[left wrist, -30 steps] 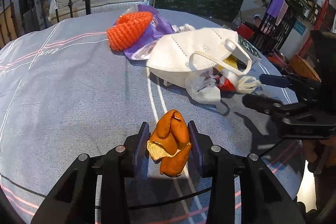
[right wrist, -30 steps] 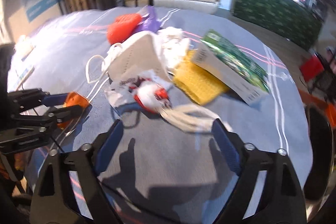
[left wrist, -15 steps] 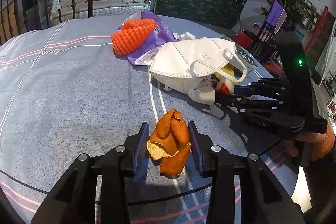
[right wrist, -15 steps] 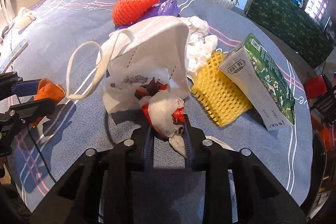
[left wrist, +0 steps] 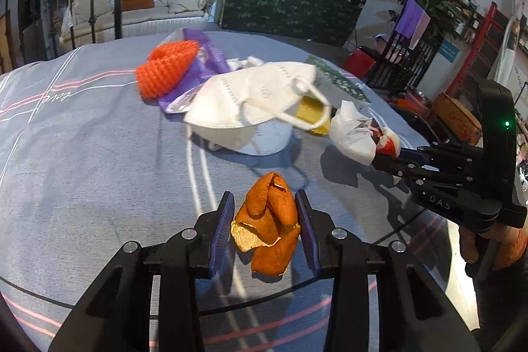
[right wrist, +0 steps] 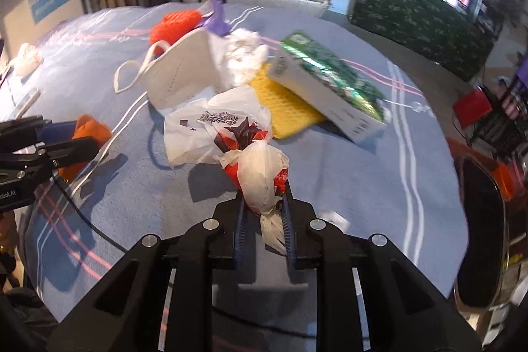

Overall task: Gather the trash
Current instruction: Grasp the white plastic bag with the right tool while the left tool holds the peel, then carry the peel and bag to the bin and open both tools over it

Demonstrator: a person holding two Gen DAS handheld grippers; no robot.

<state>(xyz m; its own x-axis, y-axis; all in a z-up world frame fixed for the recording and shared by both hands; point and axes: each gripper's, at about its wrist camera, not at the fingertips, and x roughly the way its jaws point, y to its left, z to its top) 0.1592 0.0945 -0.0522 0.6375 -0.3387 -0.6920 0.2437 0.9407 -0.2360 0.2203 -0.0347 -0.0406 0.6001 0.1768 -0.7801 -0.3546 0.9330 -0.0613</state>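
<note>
My left gripper [left wrist: 264, 203] is shut on a curled orange peel [left wrist: 269, 220], held just above the grey-blue tablecloth [left wrist: 82, 154]. My right gripper [right wrist: 264, 197] has a crumpled white-and-red plastic bag [right wrist: 257, 177] between its jaws; they are closing and the pads press its twisted end. In the left wrist view the right gripper [left wrist: 386, 154] holds that bag [left wrist: 353, 134] to the right of the pile. In the right wrist view the left gripper [right wrist: 72, 137] and its peel [right wrist: 89, 126] are at the left edge.
A white face mask [left wrist: 250, 98], an orange foam net [left wrist: 165, 71], a purple wrapper [left wrist: 204, 61], white tissue [right wrist: 244, 55], a yellow foam net [right wrist: 287, 108] and a green carton [right wrist: 326, 78] lie piled mid-table. A dark round container [right wrist: 478, 236] sits past the table's right edge.
The right gripper went from wide open to shut on the plastic bag and drew it out from under the mask, away from the pile. The left gripper kept the peel.
</note>
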